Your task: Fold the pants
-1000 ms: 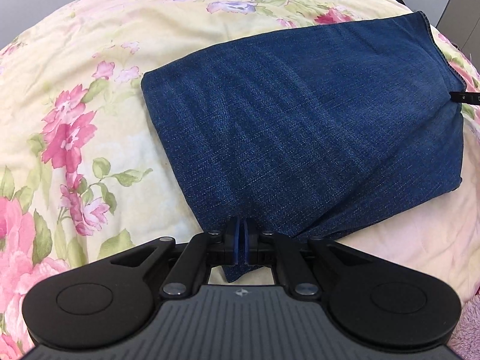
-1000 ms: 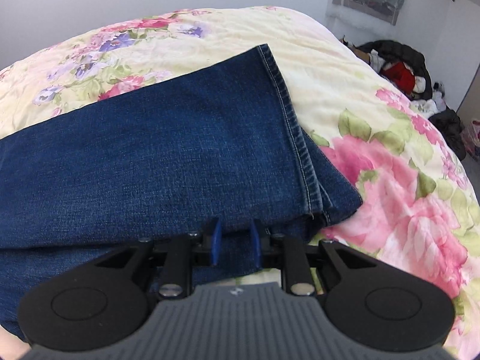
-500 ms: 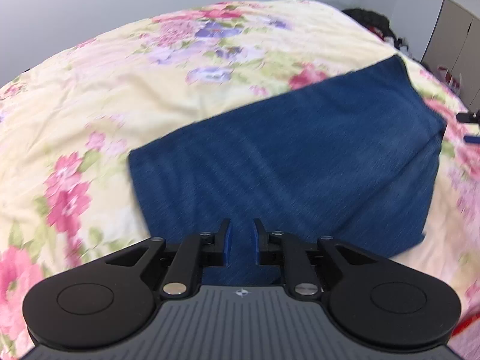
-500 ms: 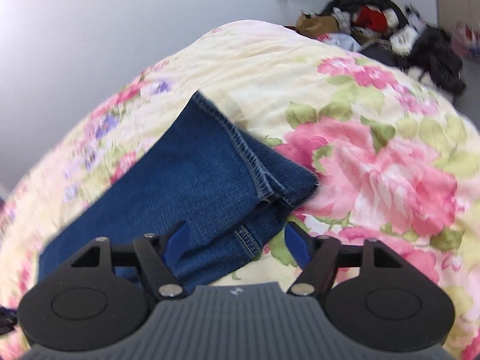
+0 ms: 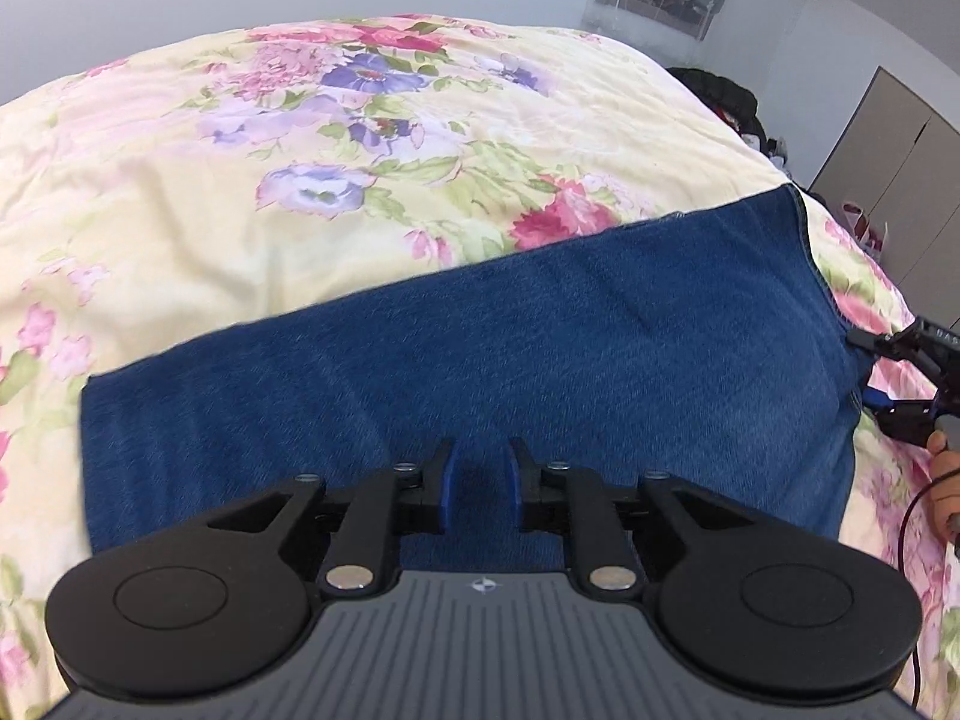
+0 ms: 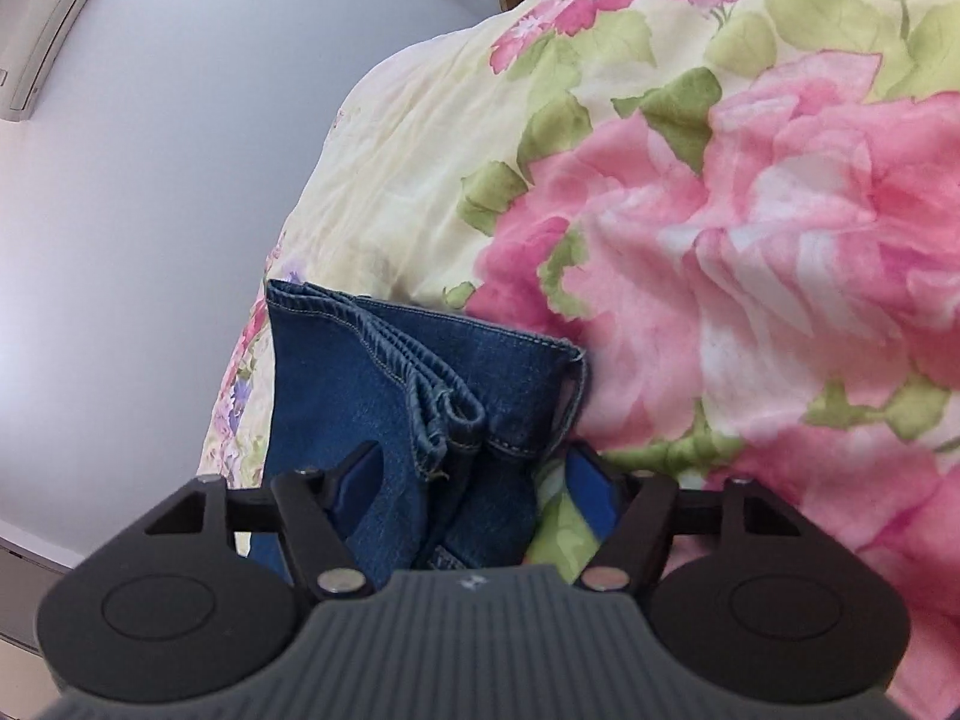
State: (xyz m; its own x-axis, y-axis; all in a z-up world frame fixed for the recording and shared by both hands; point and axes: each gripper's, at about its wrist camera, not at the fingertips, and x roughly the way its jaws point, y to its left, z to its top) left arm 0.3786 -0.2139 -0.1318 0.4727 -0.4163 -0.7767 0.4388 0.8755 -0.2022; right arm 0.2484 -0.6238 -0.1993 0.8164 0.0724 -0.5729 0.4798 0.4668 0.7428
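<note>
Both grippers have let go: left gripper point(image 5: 479, 483) slightly parted above the pants point(image 5: 480, 360), right gripper point(image 6: 474, 480) closing around their hems.

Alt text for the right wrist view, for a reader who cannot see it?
The right hand-held gripper straddles the hem end of folded blue jeans, its jaws closing around the stacked denim layers. The jeans lie on a floral bedspread, with a white wall behind.

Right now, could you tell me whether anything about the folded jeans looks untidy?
Yes: at the hem end of the folded dark-blue denim jeans, one stitched hem layer curls up instead of lying flat on the floral quilt, between the closing right tongs.
</note>
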